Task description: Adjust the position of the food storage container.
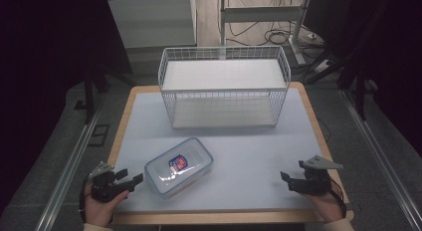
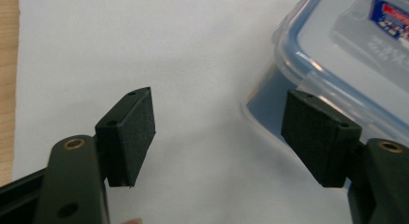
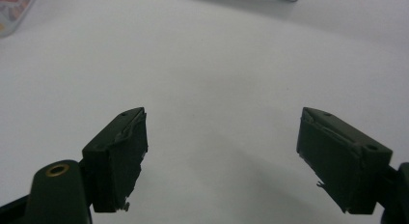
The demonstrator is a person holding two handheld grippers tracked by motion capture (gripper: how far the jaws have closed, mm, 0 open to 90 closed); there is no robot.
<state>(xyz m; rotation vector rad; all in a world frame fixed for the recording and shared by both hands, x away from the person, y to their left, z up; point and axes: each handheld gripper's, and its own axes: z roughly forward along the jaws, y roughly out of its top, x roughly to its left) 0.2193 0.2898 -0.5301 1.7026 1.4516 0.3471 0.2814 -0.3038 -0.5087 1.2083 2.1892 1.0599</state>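
Note:
A clear plastic food box [image 1: 179, 166] with a blue-rimmed lid and a red and blue label lies on the white table mat, front left of centre. My left gripper [image 1: 130, 179] stands open just left of the box, and its right pad [image 2: 319, 135] sits close to the box's near corner [image 2: 308, 64] with nothing between the jaws. A white wire basket [image 1: 224, 86] stands at the back of the mat, empty inside. My right gripper [image 1: 284, 179] is open at the front right over bare mat [image 3: 217, 89], far from the box.
The mat covers a wooden table [image 1: 314, 116] whose edge shows all round. Beyond the basket are a desk frame and cables on the floor [image 1: 278, 32]. Metal rails [image 1: 69, 161] run along both sides of the table.

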